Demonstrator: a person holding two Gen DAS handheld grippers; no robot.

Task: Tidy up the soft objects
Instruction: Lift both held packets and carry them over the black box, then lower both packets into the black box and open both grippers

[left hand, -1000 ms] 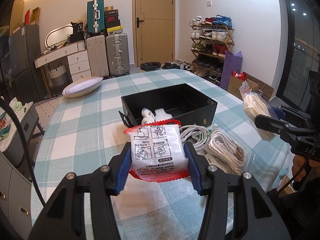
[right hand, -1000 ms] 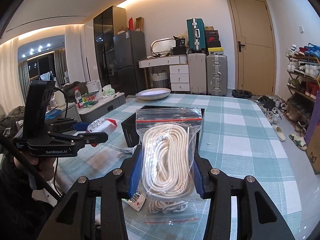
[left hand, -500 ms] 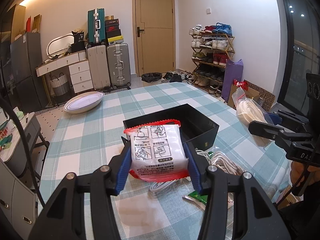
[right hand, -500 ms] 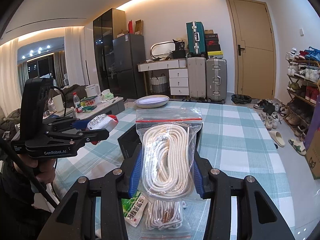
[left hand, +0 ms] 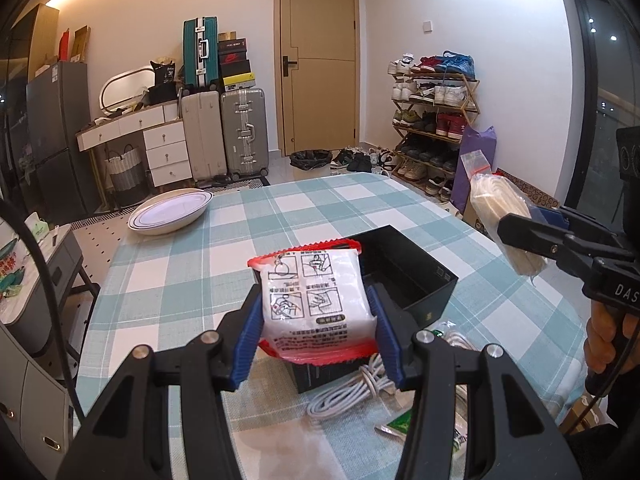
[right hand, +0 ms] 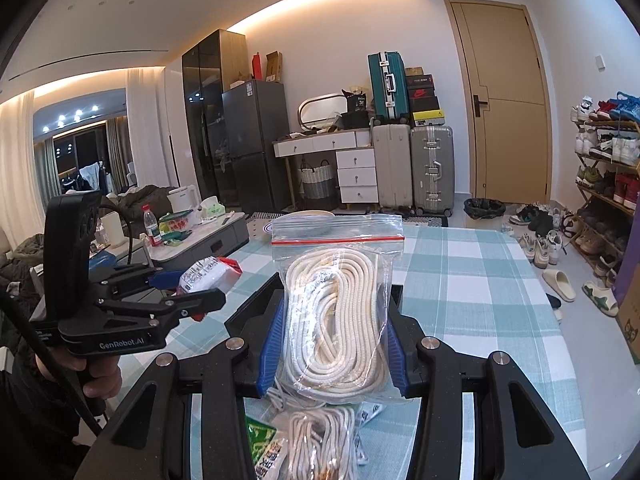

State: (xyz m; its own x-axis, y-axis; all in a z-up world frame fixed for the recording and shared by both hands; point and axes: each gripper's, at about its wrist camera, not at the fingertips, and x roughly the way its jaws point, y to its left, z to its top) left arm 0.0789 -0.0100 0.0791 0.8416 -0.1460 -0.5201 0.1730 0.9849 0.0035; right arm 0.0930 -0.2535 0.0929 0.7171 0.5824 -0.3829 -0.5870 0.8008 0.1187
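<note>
My left gripper (left hand: 316, 328) is shut on a white packet with red edges (left hand: 316, 300) and holds it in the air above the near end of the black box (left hand: 416, 276). The packet also shows in the right wrist view (right hand: 208, 276). My right gripper (right hand: 332, 340) is shut on a clear zip bag of white rope (right hand: 336, 312), raised above the table; it shows at the right of the left wrist view (left hand: 504, 220). The black box is mostly hidden behind the bag in the right wrist view.
On the checked tablecloth (left hand: 200, 272) lie a coiled white cable (left hand: 352, 392), another rope bag (right hand: 320, 440) and a green packet (right hand: 264, 444) near the front edge. A white bowl (left hand: 170, 212) sits at the far left corner. Suitcases, a drawer unit and a shoe rack stand beyond.
Both grippers have risen with their loads. The white packet has moved up and over the box's near end; the items on the table look lower and farther.
</note>
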